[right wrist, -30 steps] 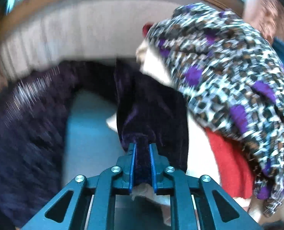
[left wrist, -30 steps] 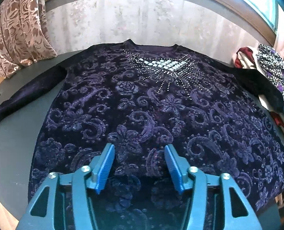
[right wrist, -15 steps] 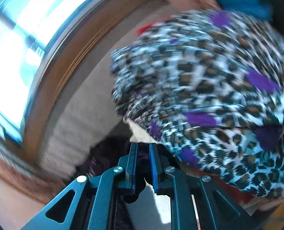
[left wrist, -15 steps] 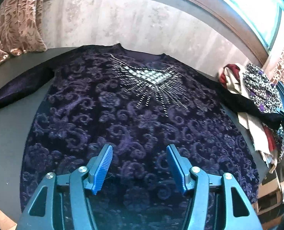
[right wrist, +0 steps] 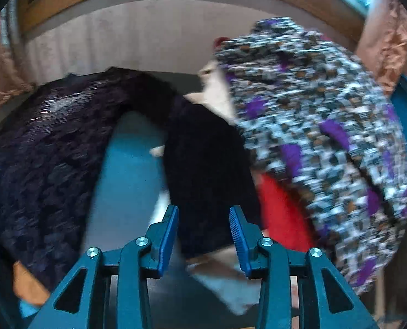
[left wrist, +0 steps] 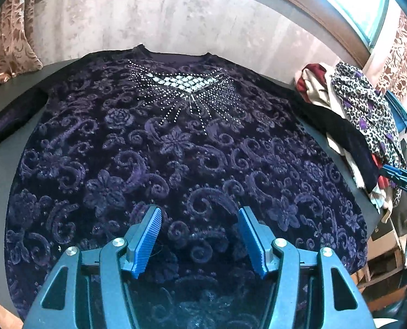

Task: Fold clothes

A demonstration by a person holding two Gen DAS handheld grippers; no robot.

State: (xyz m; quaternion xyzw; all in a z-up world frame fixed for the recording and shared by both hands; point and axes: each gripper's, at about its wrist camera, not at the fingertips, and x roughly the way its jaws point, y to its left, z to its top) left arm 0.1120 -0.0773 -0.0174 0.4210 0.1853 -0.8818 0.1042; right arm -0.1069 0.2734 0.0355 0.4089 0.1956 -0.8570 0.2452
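Observation:
A dark purple velvet top point(left wrist: 176, 150) with a rhinestone panel point(left wrist: 187, 82) lies flat, front up, on the grey table point(left wrist: 0, 170). My left gripper point(left wrist: 200, 235) is open and empty above its lower hem. The top's right sleeve point(right wrist: 206, 170) drapes over the side pile. My right gripper point(right wrist: 203, 235) is open, its jaws on either side of the sleeve end and apart from it. It also shows in the left wrist view point(left wrist: 401, 178) at the right edge. The top's body shows blurred in the right wrist view point(right wrist: 47, 159).
A pile of clothes sits at the table's right end: a leopard-print garment with purple spots point(right wrist: 326, 137), red cloth point(right wrist: 283, 219) and white cloth point(left wrist: 318, 90). Patterned curtains point(left wrist: 8, 44) hang at the back left. The wall point(left wrist: 176, 22) runs behind the table.
My right gripper has opened and let go of the sleeve, which now rests on the pile. The left gripper stays open over the hem; its view has shifted slightly.

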